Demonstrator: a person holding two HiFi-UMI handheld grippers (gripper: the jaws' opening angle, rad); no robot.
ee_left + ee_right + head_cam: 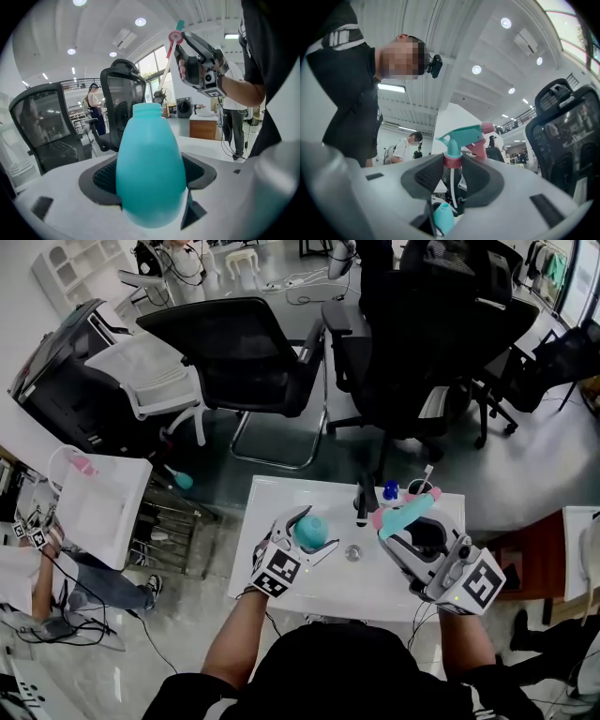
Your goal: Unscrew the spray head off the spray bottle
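Nearby: left gripper (302, 531) low over white table (281, 495), jaws clamped round teal spray bottle (150, 168), neck bare. Right gripper (397, 522) raised beside, jaws pinching spray head (461, 137) at pink collar, tube dangling, clear of bottle.

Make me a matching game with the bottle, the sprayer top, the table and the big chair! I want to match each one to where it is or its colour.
Things:
1. bottle
2. spray head
3. table
4. office chair

Matches:
A. black, on the floor beyond the table
B. teal, between the left gripper's jaws, neck bare
C. white, below both grippers
D. clamped at its pink collar by the right gripper

Pairs: 1-B, 2-D, 3-C, 4-A
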